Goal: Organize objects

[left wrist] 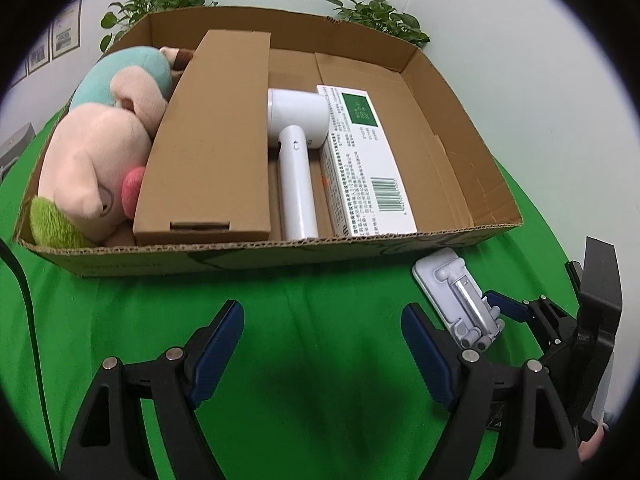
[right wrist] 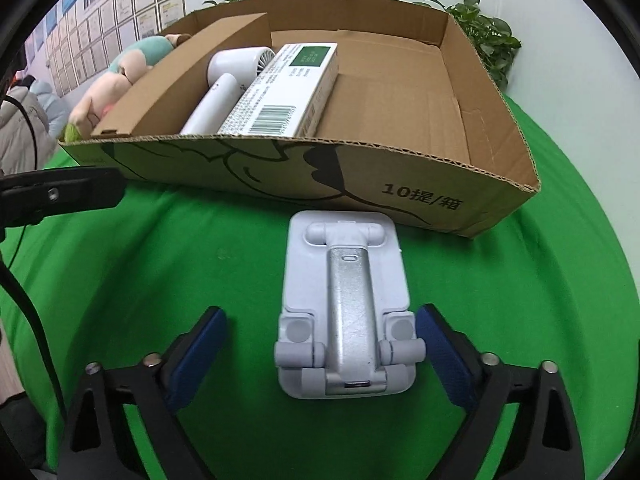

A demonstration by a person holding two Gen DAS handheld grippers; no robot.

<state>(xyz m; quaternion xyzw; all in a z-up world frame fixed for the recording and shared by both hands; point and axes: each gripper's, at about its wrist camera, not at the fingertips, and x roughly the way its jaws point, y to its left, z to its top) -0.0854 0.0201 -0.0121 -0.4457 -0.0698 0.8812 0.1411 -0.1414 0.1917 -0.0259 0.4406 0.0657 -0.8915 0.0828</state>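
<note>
Your right gripper (right wrist: 320, 354) straddles the folded white-and-silver phone stand (right wrist: 344, 312) on the green cloth by the cardboard tray's (right wrist: 360, 196) front wall, jaws wide, gripping nothing, ready to close.

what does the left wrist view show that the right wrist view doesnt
Only the left wrist view: the left gripper, open over bare green cloth, and the plush toy's face.

Only the right wrist view: the printed lettering on the cardboard box front, the wall of framed papers, and the right gripper open around the phone stand.

Both: the box, brown carton, white hair dryer, white packet, plants.
</note>
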